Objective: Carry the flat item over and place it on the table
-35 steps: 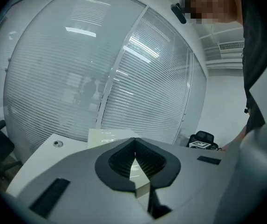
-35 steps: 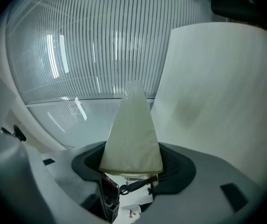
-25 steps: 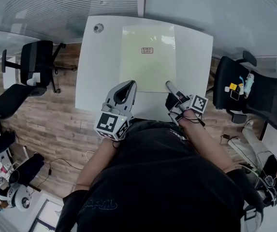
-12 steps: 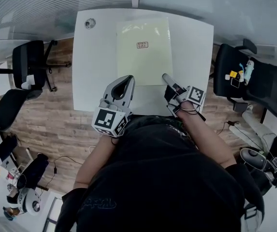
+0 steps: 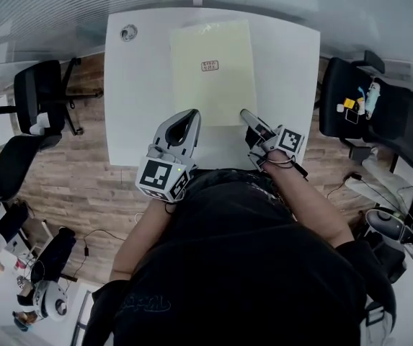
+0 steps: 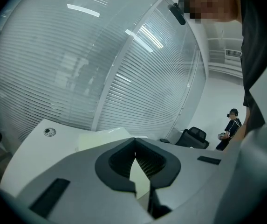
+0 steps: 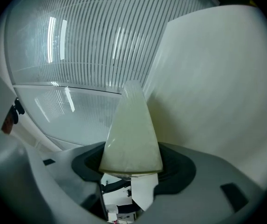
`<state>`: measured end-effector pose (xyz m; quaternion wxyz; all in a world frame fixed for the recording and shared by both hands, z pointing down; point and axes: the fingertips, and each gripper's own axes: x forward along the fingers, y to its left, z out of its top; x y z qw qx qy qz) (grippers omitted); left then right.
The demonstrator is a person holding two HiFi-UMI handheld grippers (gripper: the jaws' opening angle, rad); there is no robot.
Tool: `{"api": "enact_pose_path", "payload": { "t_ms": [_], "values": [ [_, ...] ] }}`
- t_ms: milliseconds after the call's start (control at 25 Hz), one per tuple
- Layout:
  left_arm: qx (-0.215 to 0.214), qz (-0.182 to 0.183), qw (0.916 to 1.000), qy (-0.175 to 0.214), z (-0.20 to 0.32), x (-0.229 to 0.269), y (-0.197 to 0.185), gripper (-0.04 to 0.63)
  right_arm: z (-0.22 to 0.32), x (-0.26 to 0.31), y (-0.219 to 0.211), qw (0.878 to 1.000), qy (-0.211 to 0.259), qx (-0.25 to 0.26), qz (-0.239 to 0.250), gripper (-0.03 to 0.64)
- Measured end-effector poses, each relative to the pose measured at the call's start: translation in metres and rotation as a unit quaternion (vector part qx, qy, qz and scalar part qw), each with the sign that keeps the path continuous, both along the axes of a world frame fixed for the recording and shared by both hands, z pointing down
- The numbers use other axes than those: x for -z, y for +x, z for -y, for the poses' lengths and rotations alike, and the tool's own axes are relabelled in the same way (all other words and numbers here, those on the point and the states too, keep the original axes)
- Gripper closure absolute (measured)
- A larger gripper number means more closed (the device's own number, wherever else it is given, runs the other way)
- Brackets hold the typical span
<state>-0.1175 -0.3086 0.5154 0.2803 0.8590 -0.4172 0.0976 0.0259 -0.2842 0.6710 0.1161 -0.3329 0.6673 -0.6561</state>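
Note:
The flat item, a pale yellow-green sheet (image 5: 212,71) with a small label, lies on the white table (image 5: 138,107). My right gripper (image 5: 246,115) is at the sheet's near right corner. In the right gripper view the sheet (image 7: 132,134) runs out from between the jaws, which stand wide and do not press on it. That view is rolled, so the table (image 7: 217,101) fills its right side. My left gripper (image 5: 189,114) hovers over the table's near edge, just left of the sheet, shut and empty. In the left gripper view its tips (image 6: 134,141) meet, with the sheet (image 6: 100,138) beyond them.
A round grommet (image 5: 127,32) sits in the table's far left corner. Black office chairs stand at the left (image 5: 44,92) and right (image 5: 379,121), the right one with small items on it. A ribbed glass wall runs behind the table. A person (image 6: 230,122) stands far off.
The head view has shifted, so the table and sheet sit slightly higher and further left in the picture. Both grippers keep their places beside the sheet's near edge.

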Motion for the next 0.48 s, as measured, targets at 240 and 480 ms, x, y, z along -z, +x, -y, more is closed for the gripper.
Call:
{"api": "enact_pose_path", "payload": {
  "t_ms": [240,480],
  "values": [
    [-0.005,-0.002,0.9999,-0.013,0.002,-0.008,0.005,0.581,0.005,-0.001,0.002,0.999,0.038,0.017,-0.020,0.327],
    [-0.003,-0.001,0.9999,-0.012,0.004,-0.005,0.003,0.581,0.002,-0.011,0.001,0.998,0.051,0.024,-0.036,0.327]
  ]
}}
